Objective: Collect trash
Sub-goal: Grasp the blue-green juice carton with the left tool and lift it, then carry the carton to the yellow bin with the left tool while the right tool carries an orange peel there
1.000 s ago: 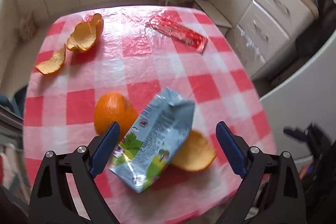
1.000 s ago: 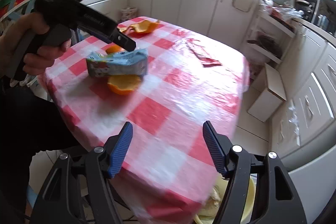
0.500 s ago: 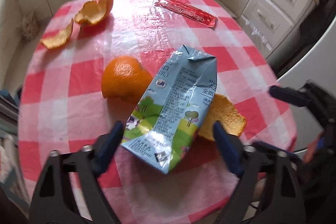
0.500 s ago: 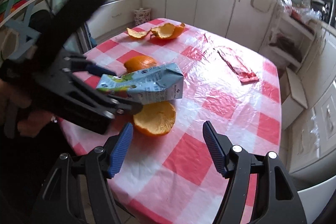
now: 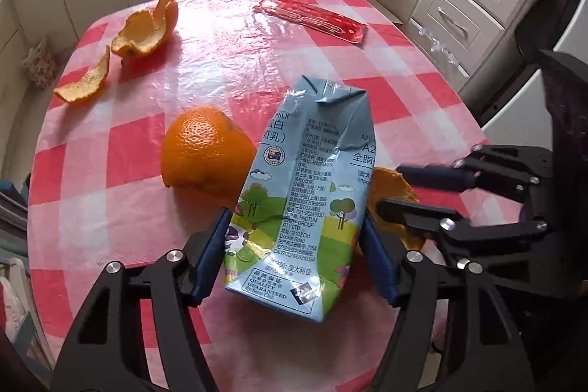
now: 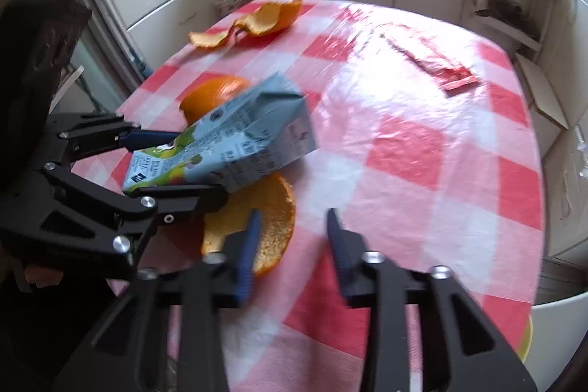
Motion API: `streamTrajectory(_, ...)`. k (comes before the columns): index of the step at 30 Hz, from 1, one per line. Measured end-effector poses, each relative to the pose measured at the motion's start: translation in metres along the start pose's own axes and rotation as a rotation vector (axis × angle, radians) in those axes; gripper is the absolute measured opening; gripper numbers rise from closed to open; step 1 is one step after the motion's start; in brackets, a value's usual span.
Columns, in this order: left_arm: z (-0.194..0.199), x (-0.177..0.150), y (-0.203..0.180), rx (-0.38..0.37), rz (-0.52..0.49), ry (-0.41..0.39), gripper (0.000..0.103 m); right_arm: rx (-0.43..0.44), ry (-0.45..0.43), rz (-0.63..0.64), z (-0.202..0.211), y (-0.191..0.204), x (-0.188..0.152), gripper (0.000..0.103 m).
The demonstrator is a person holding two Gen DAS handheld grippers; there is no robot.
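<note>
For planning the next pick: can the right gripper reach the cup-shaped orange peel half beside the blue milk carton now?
Probably yes. The cup-shaped orange peel half lies just ahead of the right gripper; only its far edge sits under the blue milk carton, which the left gripper straddles.

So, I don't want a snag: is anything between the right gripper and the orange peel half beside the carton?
Nothing visible. The right gripper has just been closing its jaws, and they straddle the orange peel's near rim. The milk carton only overlaps the peel's far edge.
</note>
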State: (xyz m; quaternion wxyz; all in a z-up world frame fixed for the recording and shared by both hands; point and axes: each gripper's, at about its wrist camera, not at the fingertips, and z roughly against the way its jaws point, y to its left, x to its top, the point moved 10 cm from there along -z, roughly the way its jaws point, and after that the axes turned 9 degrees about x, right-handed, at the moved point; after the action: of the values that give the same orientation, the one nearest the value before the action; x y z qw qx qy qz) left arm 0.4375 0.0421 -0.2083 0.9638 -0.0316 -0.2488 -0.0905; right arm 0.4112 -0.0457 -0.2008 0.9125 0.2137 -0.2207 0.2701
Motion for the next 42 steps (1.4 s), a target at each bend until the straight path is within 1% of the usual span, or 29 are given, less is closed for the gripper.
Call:
streamTrajectory(1,0.003,0.0,-0.001,0.001,-0.006,-0.013,0.064,0.005,0.006,0.009,-0.002,0.002,-0.001,0.018)
streamTrajectory(3,0.007,0.001,-0.002,-0.003,0.0,-0.027,0.062,-0.002,0.003,0.033,-0.001,0.005,0.0,0.012)
streamTrajectory(8,0.022,0.008,-0.001,-0.008,0.036,-0.083,0.061,-0.02,-0.022,0.038,0.013,-0.001,0.0,0.006)
streamTrajectory(10,0.028,0.01,-0.002,-0.005,0.046,-0.105,0.061,-0.033,-0.031,0.035,0.02,-0.006,-0.002,0.005)
streamTrajectory(16,0.045,0.014,-0.011,0.039,0.045,-0.178,0.06,-0.082,-0.05,0.038,0.039,-0.02,-0.009,0.005)
streamTrajectory(22,0.052,0.013,-0.03,0.049,0.016,-0.208,0.06,-0.132,-0.073,0.028,0.065,-0.038,-0.022,0.005)
streamTrajectory(30,0.063,0.016,-0.06,0.079,-0.023,-0.266,0.059,-0.202,-0.117,-0.032,0.108,-0.076,-0.046,0.005)
streamTrajectory(34,0.069,0.02,-0.078,0.082,-0.047,-0.298,0.059,-0.245,-0.134,-0.065,0.129,-0.096,-0.064,0.005)
streamTrajectory(42,0.078,0.032,-0.117,0.036,-0.069,-0.336,0.059,-0.338,-0.145,-0.18,0.165,-0.154,-0.103,0.005)
